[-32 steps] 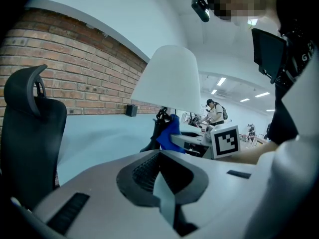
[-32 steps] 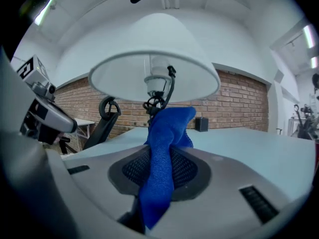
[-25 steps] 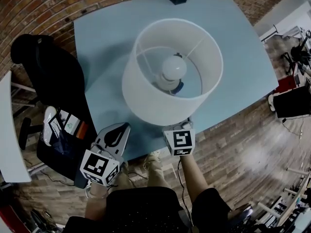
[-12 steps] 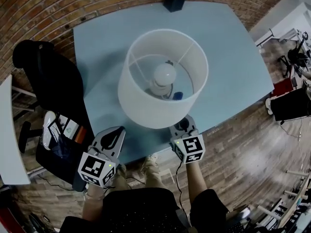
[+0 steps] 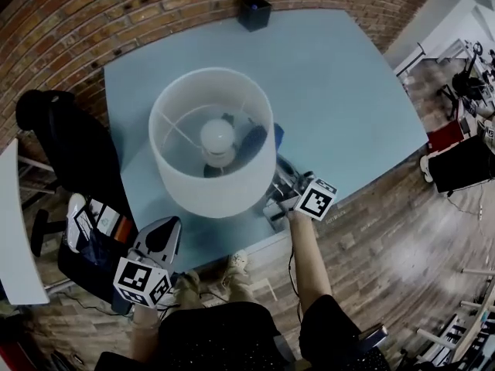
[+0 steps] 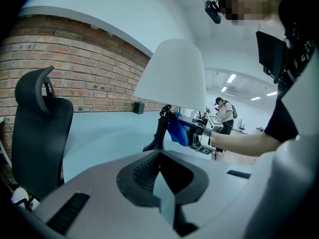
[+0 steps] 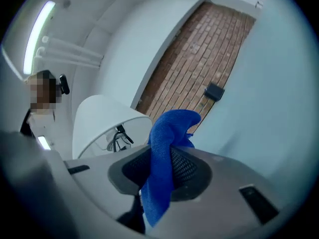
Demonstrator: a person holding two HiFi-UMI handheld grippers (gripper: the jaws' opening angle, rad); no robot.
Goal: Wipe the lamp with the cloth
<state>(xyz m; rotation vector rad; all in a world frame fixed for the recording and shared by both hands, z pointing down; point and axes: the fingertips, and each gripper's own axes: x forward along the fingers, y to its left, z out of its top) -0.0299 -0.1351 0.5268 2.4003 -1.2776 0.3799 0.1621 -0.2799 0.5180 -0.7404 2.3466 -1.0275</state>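
Note:
A table lamp with a white drum shade and a bulb stands on the light blue table. My right gripper reaches in under the shade from the right, shut on a blue cloth. In the right gripper view the cloth stands up between the jaws, with the shade to the left. The left gripper view shows the cloth against the lamp's black stem. My left gripper hangs off the table's near edge, shut on nothing.
A black office chair stands left of the table. A small black box sits at the table's far edge by the brick wall. A bag with loose items lies on the floor. A person stands far behind.
My right gripper has swung from the lamp's near side round to its right, and the cloth is now under the shade by the stem. The left gripper stays low.

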